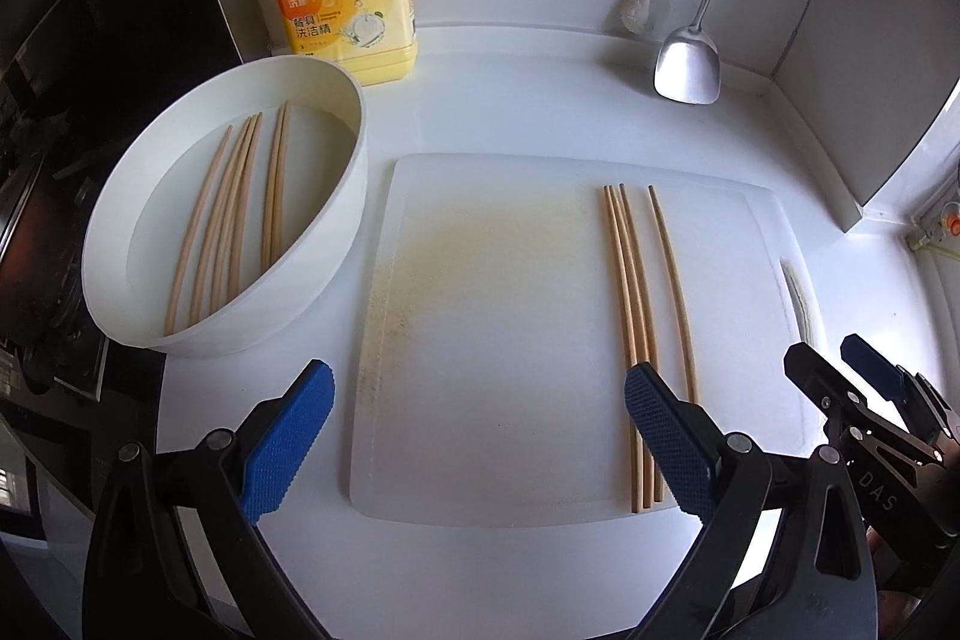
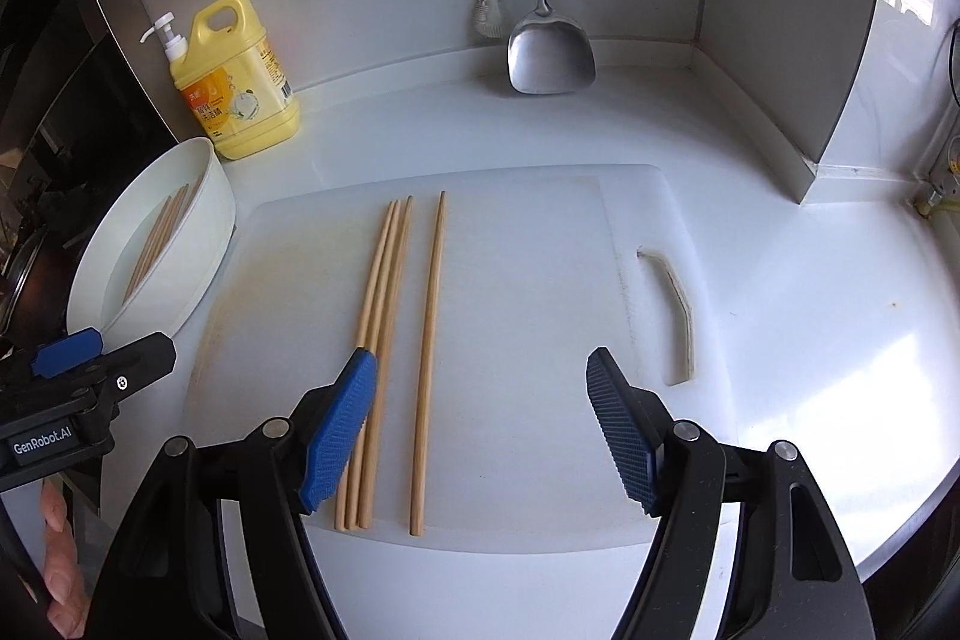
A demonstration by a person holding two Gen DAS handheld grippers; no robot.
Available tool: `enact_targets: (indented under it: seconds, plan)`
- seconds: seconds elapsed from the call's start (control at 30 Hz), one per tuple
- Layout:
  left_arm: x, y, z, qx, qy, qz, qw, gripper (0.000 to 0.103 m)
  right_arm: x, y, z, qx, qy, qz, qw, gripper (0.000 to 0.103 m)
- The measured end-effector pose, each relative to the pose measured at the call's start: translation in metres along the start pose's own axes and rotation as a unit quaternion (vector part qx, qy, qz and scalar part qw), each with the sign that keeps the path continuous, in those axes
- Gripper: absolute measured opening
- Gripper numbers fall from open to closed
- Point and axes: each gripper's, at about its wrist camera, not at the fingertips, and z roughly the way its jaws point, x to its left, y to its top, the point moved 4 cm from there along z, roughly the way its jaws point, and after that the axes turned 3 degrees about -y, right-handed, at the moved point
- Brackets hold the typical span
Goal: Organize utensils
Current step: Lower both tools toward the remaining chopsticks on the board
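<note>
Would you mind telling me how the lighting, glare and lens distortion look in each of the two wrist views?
Left wrist view: fisheye bends the chopsticks in the white bowl and on the cutting board into arcs; left edge dark; focus sharp. Right wrist view: bright daylight glare on the countertop at right; dark vignette corners; metal spatula crisp, without blur.

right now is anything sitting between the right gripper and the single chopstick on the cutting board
Nothing visible. The right gripper is open above the cutting board, and the single chopstick lies bare between its fingers, apart from the three chopsticks.
</note>
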Motion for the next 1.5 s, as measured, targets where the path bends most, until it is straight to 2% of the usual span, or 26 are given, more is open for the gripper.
enact_targets:
  seconds: [0.27, 0.4, 0.7, 0.87, 0.93, 1.07, 1.13, 1.5]
  plan:
    - [-0.003, -0.003, 0.025, -0.017, -0.006, 0.008, 0.9998, 0.096, 0.006, -0.018, 0.031, 0.005, -0.024, 0.006, 1.000, 0.069]
    - [-0.005, -0.004, 0.038, -0.028, 0.002, 0.008, 0.9996, 0.096, 0.008, -0.020, 0.047, -0.003, -0.016, 0.012, 1.000, 0.069]
    - [-0.008, -0.015, 0.059, -0.038, 0.011, -0.013, 0.9991, 0.096, 0.018, -0.021, 0.076, -0.030, -0.022, -0.047, 0.998, 0.069]
    - [-0.008, -0.016, 0.061, -0.062, 0.012, -0.026, 0.9976, 0.096, 0.022, -0.023, 0.083, -0.049, -0.023, -0.080, 0.995, 0.068]
    - [-0.010, -0.016, 0.065, -0.067, 0.012, -0.033, 0.9971, 0.096, 0.022, -0.023, 0.083, -0.061, -0.018, -0.090, 0.994, 0.065]
    - [-0.019, -0.015, 0.074, -0.069, 0.014, -0.030, 0.9971, 0.096, 0.019, -0.020, 0.082, -0.066, -0.013, -0.100, 0.993, 0.041]
    - [-0.024, -0.014, 0.078, -0.067, 0.012, -0.026, 0.9973, 0.096, 0.015, -0.019, 0.082, -0.067, -0.011, -0.100, 0.993, 0.035]
    - [-0.045, -0.013, 0.092, -0.060, 0.015, -0.002, 0.9981, 0.096, -0.020, -0.012, 0.083, -0.066, -0.018, -0.081, 0.994, 0.033]
